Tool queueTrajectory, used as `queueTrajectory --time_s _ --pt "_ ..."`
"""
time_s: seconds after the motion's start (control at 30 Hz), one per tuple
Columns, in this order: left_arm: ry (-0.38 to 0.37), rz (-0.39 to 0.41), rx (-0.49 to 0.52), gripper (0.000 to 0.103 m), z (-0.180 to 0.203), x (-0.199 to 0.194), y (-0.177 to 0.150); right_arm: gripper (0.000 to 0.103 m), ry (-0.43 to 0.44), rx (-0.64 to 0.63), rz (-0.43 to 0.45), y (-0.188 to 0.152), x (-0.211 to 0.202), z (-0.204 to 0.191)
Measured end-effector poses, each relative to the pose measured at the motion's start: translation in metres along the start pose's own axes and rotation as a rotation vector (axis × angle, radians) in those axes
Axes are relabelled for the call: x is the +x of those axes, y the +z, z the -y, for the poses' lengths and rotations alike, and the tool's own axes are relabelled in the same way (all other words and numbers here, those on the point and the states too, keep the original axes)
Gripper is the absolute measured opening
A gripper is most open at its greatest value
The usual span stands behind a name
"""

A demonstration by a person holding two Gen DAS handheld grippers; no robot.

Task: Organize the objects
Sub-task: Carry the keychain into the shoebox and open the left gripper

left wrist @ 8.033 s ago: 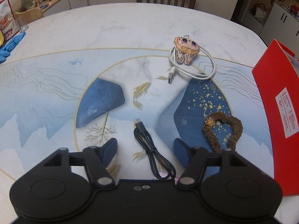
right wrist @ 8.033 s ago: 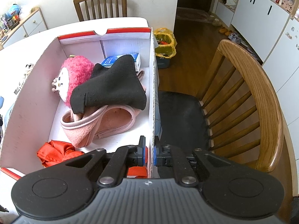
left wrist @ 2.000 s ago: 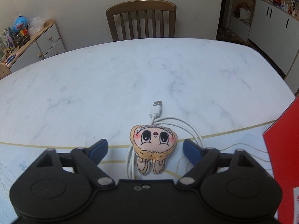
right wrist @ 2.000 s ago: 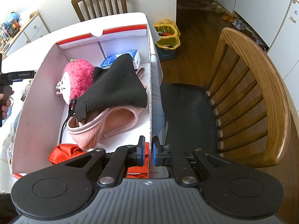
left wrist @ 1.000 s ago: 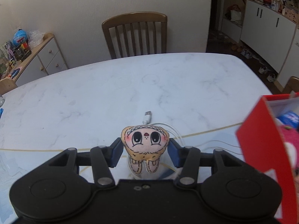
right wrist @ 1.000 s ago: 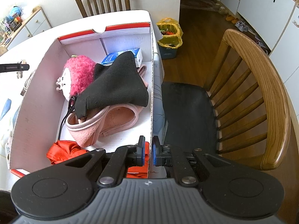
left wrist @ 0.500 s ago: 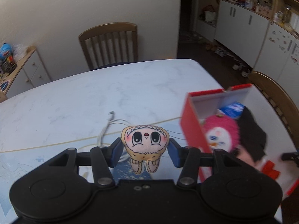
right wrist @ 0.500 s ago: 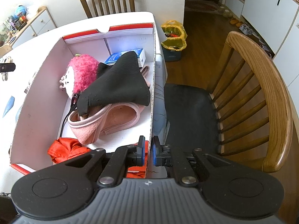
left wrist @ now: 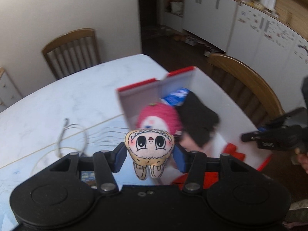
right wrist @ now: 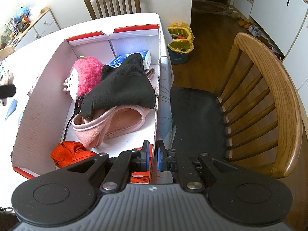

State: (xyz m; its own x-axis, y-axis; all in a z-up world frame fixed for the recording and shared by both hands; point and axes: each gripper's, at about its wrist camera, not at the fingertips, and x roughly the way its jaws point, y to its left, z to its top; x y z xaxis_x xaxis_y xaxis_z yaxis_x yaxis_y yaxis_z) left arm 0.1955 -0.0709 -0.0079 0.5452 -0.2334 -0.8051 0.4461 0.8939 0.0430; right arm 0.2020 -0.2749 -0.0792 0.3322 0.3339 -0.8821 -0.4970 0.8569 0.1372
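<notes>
A small beige plush doll (left wrist: 149,144) with big eyes hangs between the blue pads of my left gripper (left wrist: 149,156), which is shut on it, in the air at the near left wall of the red and white box (left wrist: 136,84). In the right wrist view the doll (right wrist: 5,77) shows at the far left, outside the box. My right gripper (right wrist: 152,156) is shut on the box's right wall (right wrist: 156,100) near its front corner. Inside lie a pink fluffy doll (right wrist: 86,75), a black cloth (right wrist: 123,84), a pink garment (right wrist: 115,123), an orange cloth (right wrist: 67,152), a black cable (right wrist: 74,113) and a blue carton (right wrist: 119,58).
A white cable (left wrist: 73,136) lies coiled on the marble table (left wrist: 57,100) left of the box. One wooden chair (right wrist: 269,100) stands right beside the box, another chair (left wrist: 71,48) at the table's far side. A yellow bag (right wrist: 181,38) sits on the floor.
My left gripper has carried the beige doll up and to the right, from over the white cable to the box. The right gripper and the box have kept still.
</notes>
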Motion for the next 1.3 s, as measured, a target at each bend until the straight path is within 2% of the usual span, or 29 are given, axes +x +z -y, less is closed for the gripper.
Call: queueTrajectory --time_s 0.17,0.33,0.47,0.73,0.93,1.1,1.23,1.3 --pt "-0.080 -0.025 0.067 0.051 0.037 0.012 0.004 0.008 0.010 -0.004 0.001 0.000 -0.001 0.001" --pt "-0.149 -0.083 0.117 0.051 0.068 0.034 0.002 0.008 0.021 -0.006 0.000 0.000 -0.001 0.003" --pt "-0.173 -0.123 0.131 0.051 0.082 0.052 -0.003 0.008 0.033 -0.008 0.002 -0.001 -0.001 0.005" --pt "-0.212 -0.218 0.123 0.050 0.089 0.088 -0.010 0.008 0.040 -0.027 0.003 -0.001 -0.001 0.005" --pt "-0.225 -0.257 0.119 0.051 0.092 0.104 -0.010 0.008 0.046 -0.033 0.000 -0.001 -0.001 0.006" --pt "-0.221 -0.259 0.131 0.052 0.093 0.107 -0.011 0.008 0.050 -0.031 -0.001 -0.001 -0.001 0.006" --pt "-0.237 -0.248 0.121 0.064 0.090 0.105 -0.013 0.008 0.051 -0.030 -0.001 -0.001 -0.001 0.007" --pt "-0.239 -0.240 0.120 0.066 0.089 0.103 -0.013 0.008 0.051 -0.031 -0.001 -0.001 -0.001 0.007"
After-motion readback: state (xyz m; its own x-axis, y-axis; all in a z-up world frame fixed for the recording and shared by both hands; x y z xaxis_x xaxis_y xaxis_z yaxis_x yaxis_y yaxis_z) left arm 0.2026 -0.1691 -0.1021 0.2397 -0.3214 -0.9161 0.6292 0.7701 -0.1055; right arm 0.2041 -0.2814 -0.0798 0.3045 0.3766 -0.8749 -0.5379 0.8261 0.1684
